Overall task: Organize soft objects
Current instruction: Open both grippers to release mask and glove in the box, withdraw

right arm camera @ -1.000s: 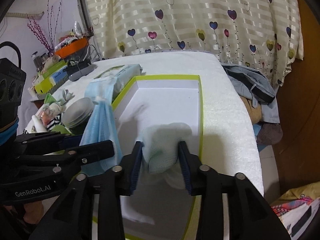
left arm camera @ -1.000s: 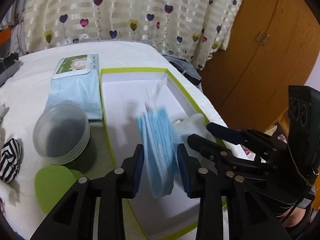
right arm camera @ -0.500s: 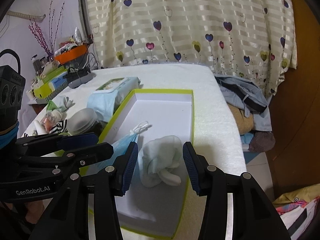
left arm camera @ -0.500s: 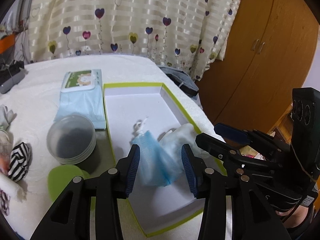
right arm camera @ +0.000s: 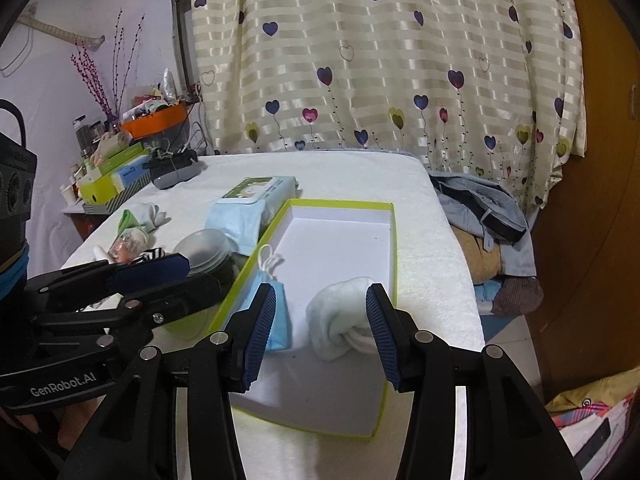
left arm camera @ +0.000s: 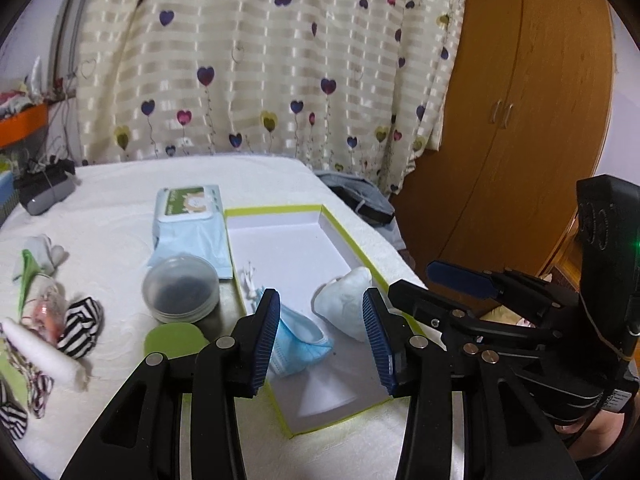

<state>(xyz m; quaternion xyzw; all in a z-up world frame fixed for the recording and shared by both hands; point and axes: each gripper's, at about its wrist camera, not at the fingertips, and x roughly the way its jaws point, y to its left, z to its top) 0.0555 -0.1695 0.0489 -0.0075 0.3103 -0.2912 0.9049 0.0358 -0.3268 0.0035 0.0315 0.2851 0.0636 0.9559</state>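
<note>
Left wrist view: the left tongs (left arm camera: 322, 334) hang with jaws apart and nothing between the pads, above the near end of a shallow white box (left arm camera: 294, 248) with a lime-green rim. The jaws have just been opening. The box sits on a surface (left arm camera: 104, 216) covered in white cloth. Inside the box, at its near end, lies a folded blue face mask (left arm camera: 300, 340) with white ear loops, and just beside it a rolled white cloth (left arm camera: 346, 306). Left of the box stand a round clear plastic container (left arm camera: 181, 289) and a pale blue pack of wipes (left arm camera: 190, 220). Further left lies a black-and-white striped sock (left arm camera: 80, 326). The right tongs (left arm camera: 440, 280) reach in from the right edge.

Right wrist view: the right tongs (right arm camera: 320, 330) are also spread, gripping nothing, their jaws having just been opening. They hover over the same box (right arm camera: 394, 240). The white cloth (right arm camera: 340, 320) lies on the box floor between the two pads without touching them, and the blue mask (right arm camera: 278, 320) rests just left of it, against the box's left wall. The left tongs (right arm camera: 160, 276) show at the left. A heart-patterned curtain (right arm camera: 380, 60) hangs behind the surface (right arm camera: 340, 172).
</note>
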